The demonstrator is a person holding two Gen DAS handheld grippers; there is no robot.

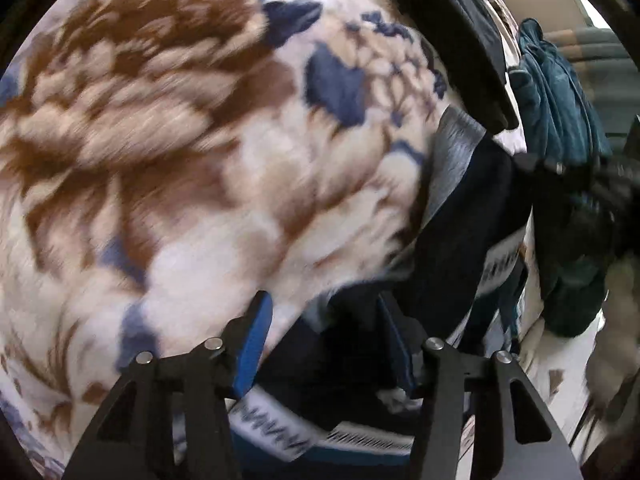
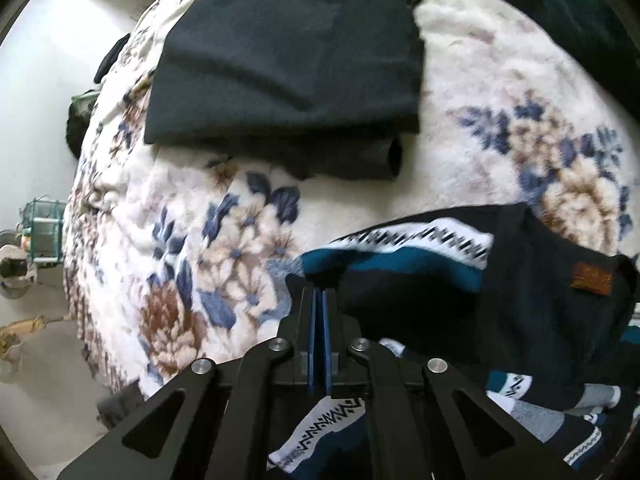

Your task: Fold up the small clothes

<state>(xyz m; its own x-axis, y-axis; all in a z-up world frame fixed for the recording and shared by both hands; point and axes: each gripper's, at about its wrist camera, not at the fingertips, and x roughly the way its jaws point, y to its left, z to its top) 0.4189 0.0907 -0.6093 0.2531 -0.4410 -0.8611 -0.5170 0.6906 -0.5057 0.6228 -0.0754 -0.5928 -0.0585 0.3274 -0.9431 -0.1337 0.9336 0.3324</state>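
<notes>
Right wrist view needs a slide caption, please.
Right gripper shut on patterned sweater; folded black garment lies beyond on floral blanket.

Nothing readable here: the brown patch (image 2: 591, 278) on the dark patterned garment (image 2: 540, 300) shows marks, but they're too blurred to make out

Both cameras sit just behind their tools, looking forward along the fingers and down at the bed. The left view hangs very close over the floral blanket (image 1: 180, 140), blurred. The right view sits a little farther back, facing across the blanket (image 2: 460, 80) toward a wall (image 2: 48, 60). Both views share the blanket and the patterned sweater (image 1: 276, 436) (image 2: 420, 248).
</notes>
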